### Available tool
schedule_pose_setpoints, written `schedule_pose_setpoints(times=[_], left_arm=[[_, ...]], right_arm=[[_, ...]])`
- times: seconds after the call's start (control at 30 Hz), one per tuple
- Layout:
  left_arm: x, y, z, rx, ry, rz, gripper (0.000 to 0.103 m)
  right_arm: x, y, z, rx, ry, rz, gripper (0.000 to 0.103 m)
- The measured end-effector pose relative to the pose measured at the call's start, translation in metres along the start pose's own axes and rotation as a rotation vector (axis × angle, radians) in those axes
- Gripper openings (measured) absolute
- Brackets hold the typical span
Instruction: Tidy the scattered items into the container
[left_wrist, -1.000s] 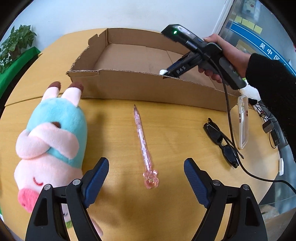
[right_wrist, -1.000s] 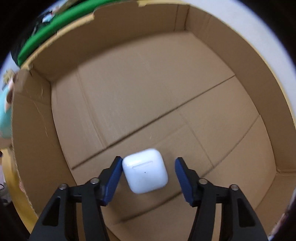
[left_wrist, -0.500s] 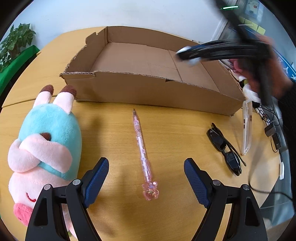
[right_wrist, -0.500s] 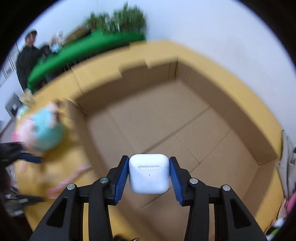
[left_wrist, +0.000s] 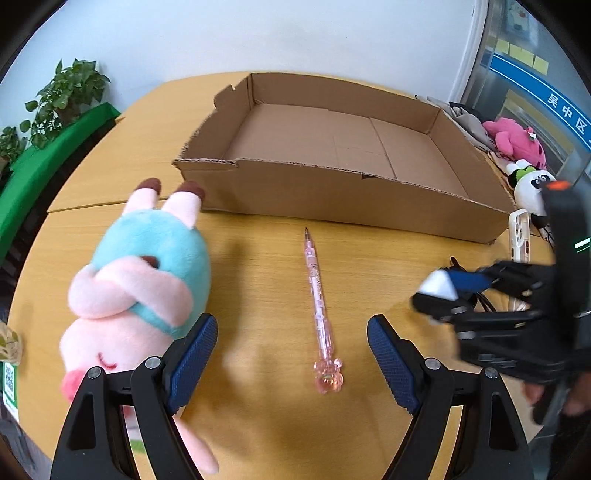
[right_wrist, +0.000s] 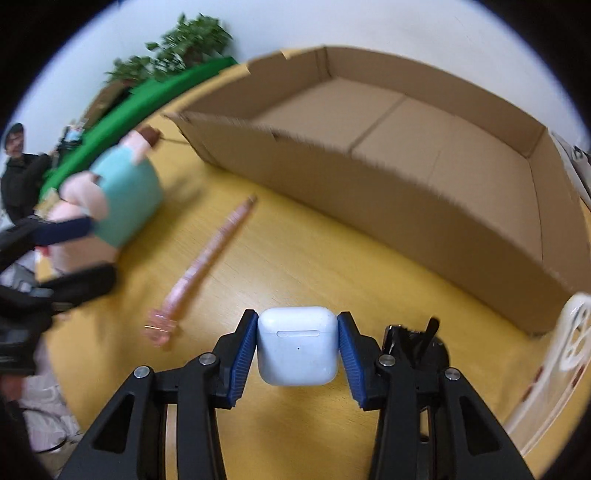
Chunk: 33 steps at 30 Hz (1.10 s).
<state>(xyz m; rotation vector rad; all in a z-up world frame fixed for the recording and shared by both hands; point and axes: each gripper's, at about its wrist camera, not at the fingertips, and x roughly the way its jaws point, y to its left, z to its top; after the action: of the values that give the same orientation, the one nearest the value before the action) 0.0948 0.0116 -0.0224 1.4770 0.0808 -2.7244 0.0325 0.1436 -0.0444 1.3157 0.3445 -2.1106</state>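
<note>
Between plush pig (left_wrist: 136, 284) and sunglasses (right_wrist: 413, 341): pen (left_wrist: 319, 310).

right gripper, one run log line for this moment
right gripper: shut on earbud case, over table | left gripper: open, above pen | box: empty

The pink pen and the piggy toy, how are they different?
The pink pen is thin, hard-looking and see-through; the piggy toy is fat and fluffy. The pen is all pink, while the piggy also wears blue. The pen lies between the left gripper's open jaws; the piggy lies beside them. Both lie on the table, outside the cardboard box.
</note>
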Motion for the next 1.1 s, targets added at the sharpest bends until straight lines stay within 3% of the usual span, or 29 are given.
schedule_pose_setpoints(times=[0.13, 0.23, 0.3, 0.4, 0.57, 0.73, 1.1], left_arm=[[-0.007, -0.002, -0.003, 0.004, -0.007, 0.016, 0.087], [-0.010, -0.004, -0.004, 0.011, -0.011, 0.026, 0.087], [-0.012, -0.005, -0.005, 0.017, -0.019, 0.034, 0.087], [-0.015, -0.006, -0.005, 0.027, -0.035, 0.041, 0.087], [-0.020, -0.010, -0.008, 0.039, -0.088, 0.064, 0.097], [-0.024, -0.017, -0.006, 0.031, -0.120, 0.058, 0.097], [-0.035, -0.032, -0.017, 0.026, -0.123, 0.050, 0.097]], right_arm=[[0.016, -0.002, -0.003, 0.030, 0.009, -0.066, 0.044], [0.015, -0.001, -0.004, 0.052, 0.003, -0.063, 0.057], [0.003, -0.001, -0.008, 0.064, -0.036, -0.058, 0.059], [-0.012, 0.002, -0.015, 0.096, -0.104, -0.082, 0.070], [-0.049, 0.002, -0.039, 0.160, -0.221, -0.124, 0.074], [-0.081, -0.002, -0.061, 0.271, -0.300, -0.119, 0.076], [-0.092, -0.004, -0.075, 0.293, -0.312, -0.157, 0.076]])
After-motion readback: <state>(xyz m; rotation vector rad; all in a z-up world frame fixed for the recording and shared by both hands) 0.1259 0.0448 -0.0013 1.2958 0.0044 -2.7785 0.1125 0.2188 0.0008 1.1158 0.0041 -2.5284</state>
